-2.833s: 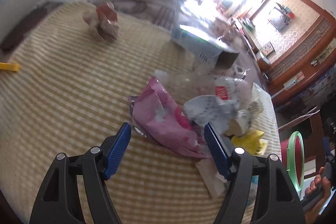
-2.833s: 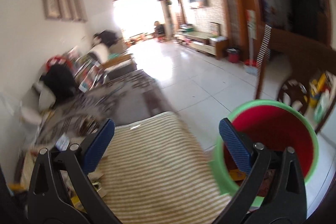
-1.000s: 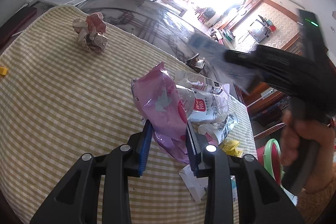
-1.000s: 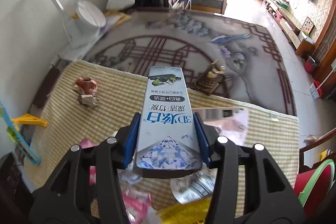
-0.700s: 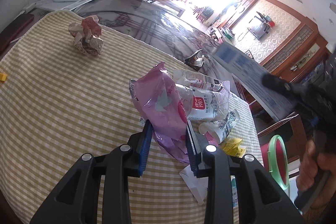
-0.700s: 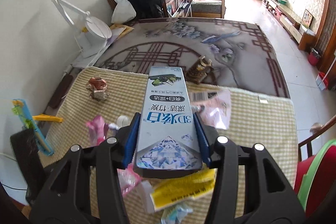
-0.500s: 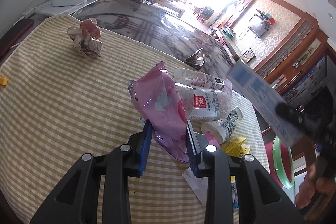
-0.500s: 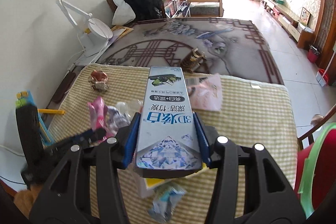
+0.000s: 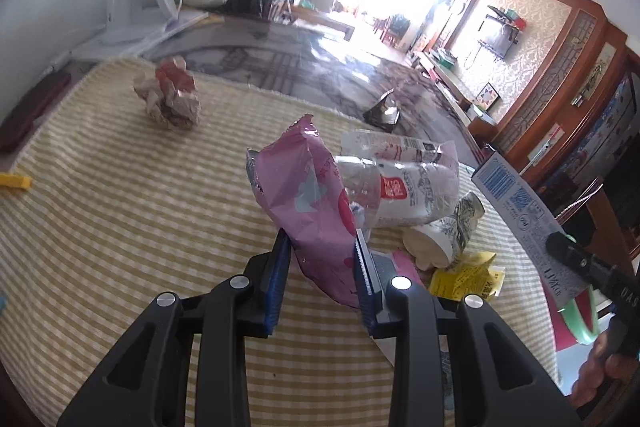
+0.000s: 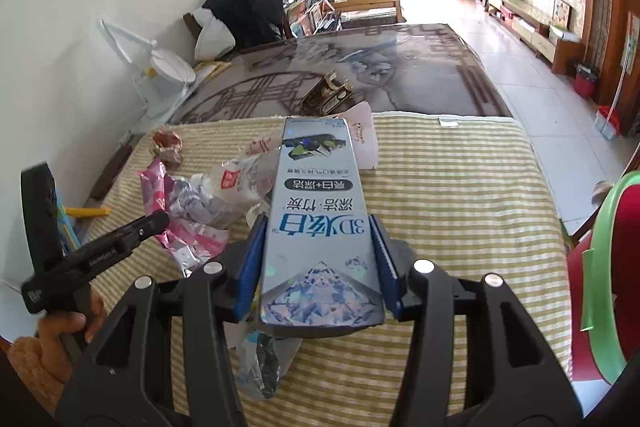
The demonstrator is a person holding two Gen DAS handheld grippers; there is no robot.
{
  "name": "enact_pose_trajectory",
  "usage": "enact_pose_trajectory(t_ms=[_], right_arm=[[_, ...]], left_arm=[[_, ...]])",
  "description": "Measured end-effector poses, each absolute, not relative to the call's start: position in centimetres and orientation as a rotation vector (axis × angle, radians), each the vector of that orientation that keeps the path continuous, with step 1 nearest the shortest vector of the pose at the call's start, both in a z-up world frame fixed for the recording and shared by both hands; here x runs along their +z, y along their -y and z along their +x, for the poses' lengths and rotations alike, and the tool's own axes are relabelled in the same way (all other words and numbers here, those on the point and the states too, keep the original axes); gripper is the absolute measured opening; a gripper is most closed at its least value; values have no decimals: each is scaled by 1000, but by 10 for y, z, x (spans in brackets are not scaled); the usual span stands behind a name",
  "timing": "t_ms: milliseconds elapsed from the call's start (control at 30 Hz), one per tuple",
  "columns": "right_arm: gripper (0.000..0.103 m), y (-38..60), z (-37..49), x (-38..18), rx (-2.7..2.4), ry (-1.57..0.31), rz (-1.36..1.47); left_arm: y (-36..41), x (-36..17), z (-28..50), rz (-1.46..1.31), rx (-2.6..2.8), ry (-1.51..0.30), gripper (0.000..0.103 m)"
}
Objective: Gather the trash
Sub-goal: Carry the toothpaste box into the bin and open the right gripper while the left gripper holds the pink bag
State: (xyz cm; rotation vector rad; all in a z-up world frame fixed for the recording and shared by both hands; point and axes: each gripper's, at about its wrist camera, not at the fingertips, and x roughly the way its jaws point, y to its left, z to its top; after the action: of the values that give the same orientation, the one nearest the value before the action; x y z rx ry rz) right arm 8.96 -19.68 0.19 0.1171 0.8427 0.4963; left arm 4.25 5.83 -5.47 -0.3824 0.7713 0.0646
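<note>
Right claw carried toothpaste box toward bin.

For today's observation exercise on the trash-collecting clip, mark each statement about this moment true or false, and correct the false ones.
1. The left gripper is clamped on a crinkled pink plastic snack bag. True.
2. The right gripper is empty. False: it is shut on a long silver-blue cardboard toothpaste box.
3. A crumpled red-and-white paper ball lies alone on the striped yellow cloth, apart from the main pile. True.
4. The red bin with a green rim stands on the cloth. False: it is beside the table, past the cloth's edge.
5. The crushed clear plastic bottle stands upright. False: it lies on its side.
</note>
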Motion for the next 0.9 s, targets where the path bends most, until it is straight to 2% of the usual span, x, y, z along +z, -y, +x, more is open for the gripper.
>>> enact_pose_trajectory(t_ms=[200,900], right_arm=[[48,206,89,5,490,-828,146],[48,264,80,29,419,-714,238]], left_arm=[[-45,-42,30,-317,67,-737,28],[32,-5,5,-376,-36,-696,28]])
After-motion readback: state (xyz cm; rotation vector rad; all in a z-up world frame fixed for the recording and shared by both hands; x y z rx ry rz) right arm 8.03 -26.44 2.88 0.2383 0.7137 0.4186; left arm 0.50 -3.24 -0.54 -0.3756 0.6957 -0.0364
